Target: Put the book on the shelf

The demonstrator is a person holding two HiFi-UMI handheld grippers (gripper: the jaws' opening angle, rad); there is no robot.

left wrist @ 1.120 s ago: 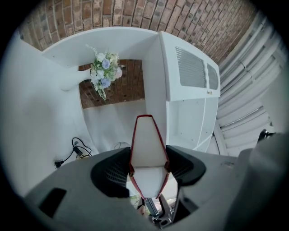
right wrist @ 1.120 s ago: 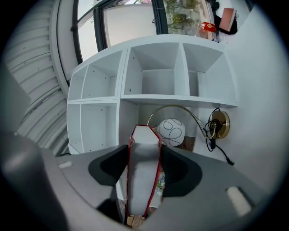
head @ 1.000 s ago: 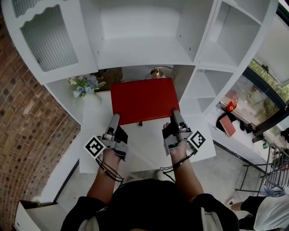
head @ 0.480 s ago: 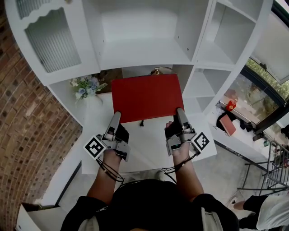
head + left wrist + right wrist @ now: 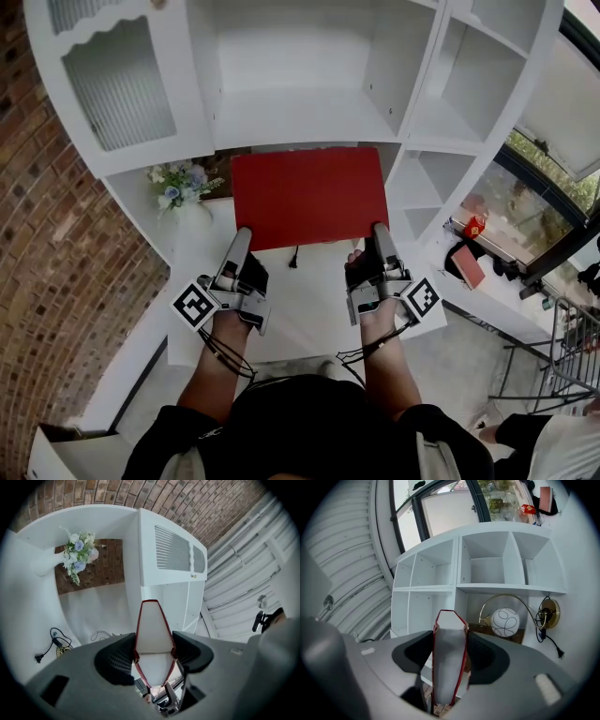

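Note:
A red hardcover book (image 5: 309,197) is held flat in the air in front of the white shelf unit (image 5: 300,112), its far edge near the front of the wide middle shelf. My left gripper (image 5: 240,246) is shut on the book's near left corner, my right gripper (image 5: 378,239) on its near right corner. In the left gripper view the book's page edge (image 5: 153,637) sits pinched between the dark pads. The right gripper view shows the same book (image 5: 449,660) clamped between its pads, with the shelf compartments (image 5: 487,569) beyond.
A flower bouquet in a white vase (image 5: 178,183) stands on the desk at the left. A globe lamp with a brass arc (image 5: 505,620) sits in the niche under the shelf, with a cable (image 5: 294,258) on the white desktop (image 5: 300,300). Brick wall (image 5: 56,253) on the left.
Both grippers have raised the book and carried it a little farther forward, towards the wide middle shelf. It now covers the lamp in the head view.

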